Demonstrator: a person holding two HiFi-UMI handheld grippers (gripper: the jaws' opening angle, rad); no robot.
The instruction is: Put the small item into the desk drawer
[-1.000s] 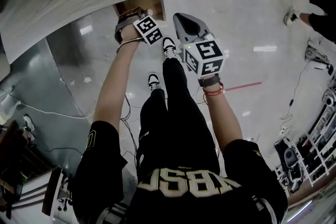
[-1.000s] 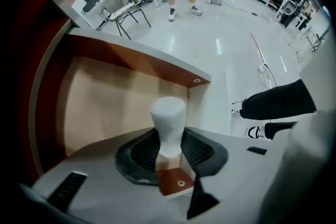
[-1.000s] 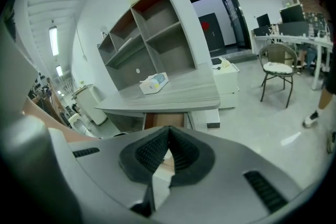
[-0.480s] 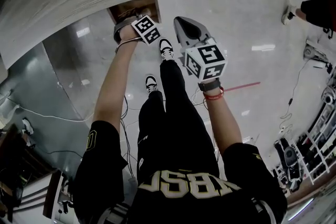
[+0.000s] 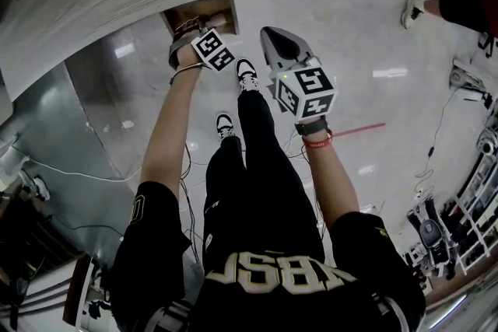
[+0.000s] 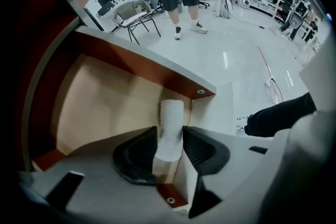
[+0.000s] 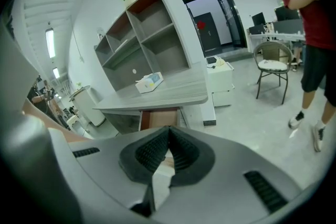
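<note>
Left gripper [image 6: 169, 136]: my jaws have just been opening. The pads are flanking the small white cylinder [image 6: 171, 113] on both sides, and I'm judging they're no longer pressing on it. Whether they're touching it at all, I can't tell.

Key relation: the cylinder is sitting straight ahead, between my fingertips. Its long axis is running along my pointing direction, steeply down, with the far end leaning a bit right. That end is pointing at the pale floor of the drawer [image 6: 105, 107], close to the drawer's right inside wall and under the brown rim with the screw. I can't tell whether that end is touching the floor yet. So I'm reading the cylinder as inside the drawer's outline, not over the floor of the room. The next move should be a straight pull back along that same axis, with no sideways drift, since a jaw dragging on the cylinder could tip it against the wall.

Right gripper [image 7: 168, 131]: my jaws are closed together with nothing between them. I'm hanging over the room floor to the right of the desk [image 7: 168, 92], well apart from the drawer. The left hand is the nearer one, so this stays a left-hand job.
</note>
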